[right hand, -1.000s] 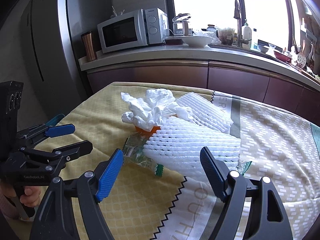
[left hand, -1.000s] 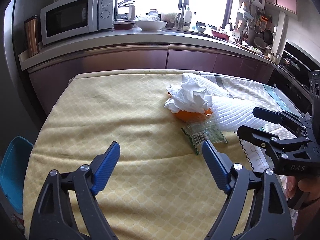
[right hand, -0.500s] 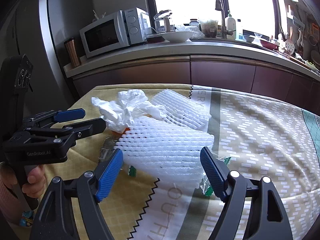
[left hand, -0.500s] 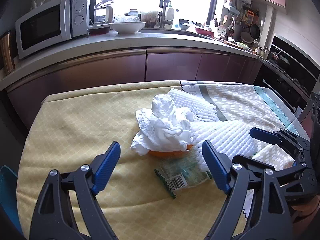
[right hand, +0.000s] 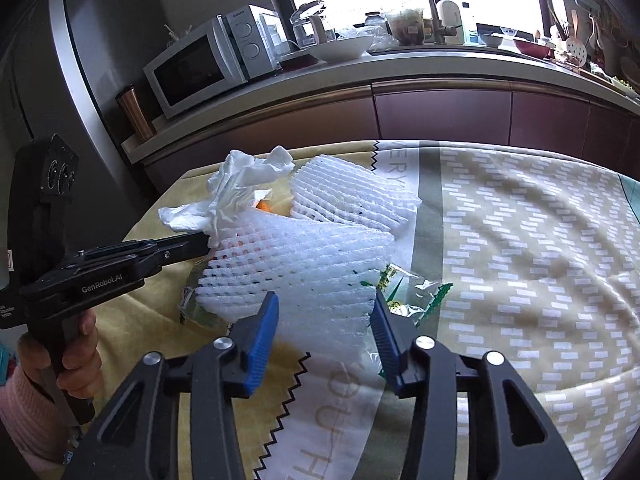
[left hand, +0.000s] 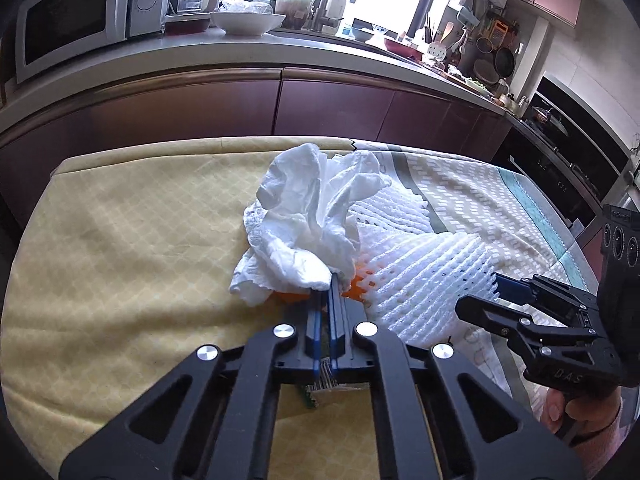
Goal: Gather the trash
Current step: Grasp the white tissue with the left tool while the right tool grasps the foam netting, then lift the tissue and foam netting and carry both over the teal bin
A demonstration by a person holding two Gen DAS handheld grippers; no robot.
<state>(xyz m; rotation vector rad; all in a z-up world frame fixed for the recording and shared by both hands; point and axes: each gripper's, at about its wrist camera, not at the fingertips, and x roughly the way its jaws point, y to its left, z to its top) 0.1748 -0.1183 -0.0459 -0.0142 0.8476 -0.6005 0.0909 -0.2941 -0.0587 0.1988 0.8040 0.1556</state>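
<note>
A pile of trash lies on the cloth-covered table: a crumpled white tissue (left hand: 304, 224) (right hand: 240, 188), white foam fruit nets (left hand: 424, 272) (right hand: 304, 264), an orange piece (left hand: 354, 286) under them, and green wrappers (right hand: 408, 292). My left gripper (left hand: 330, 284) is shut, its tips at the tissue's lower edge, with a green wrapper pinched between the fingers. It also shows in the right wrist view (right hand: 200, 246). My right gripper (right hand: 324, 312) is part open, its fingers either side of the near foam net's edge; it also shows in the left wrist view (left hand: 480, 296).
A yellow and patterned cloth (left hand: 120, 240) covers the table. Behind stands a kitchen counter (left hand: 240, 52) with a microwave (left hand: 80, 12), a bowl and a sink. An oven (left hand: 568, 152) is at the right.
My left gripper moved forward to the tissue and closed. My right gripper advanced onto the foam net and narrowed its opening.
</note>
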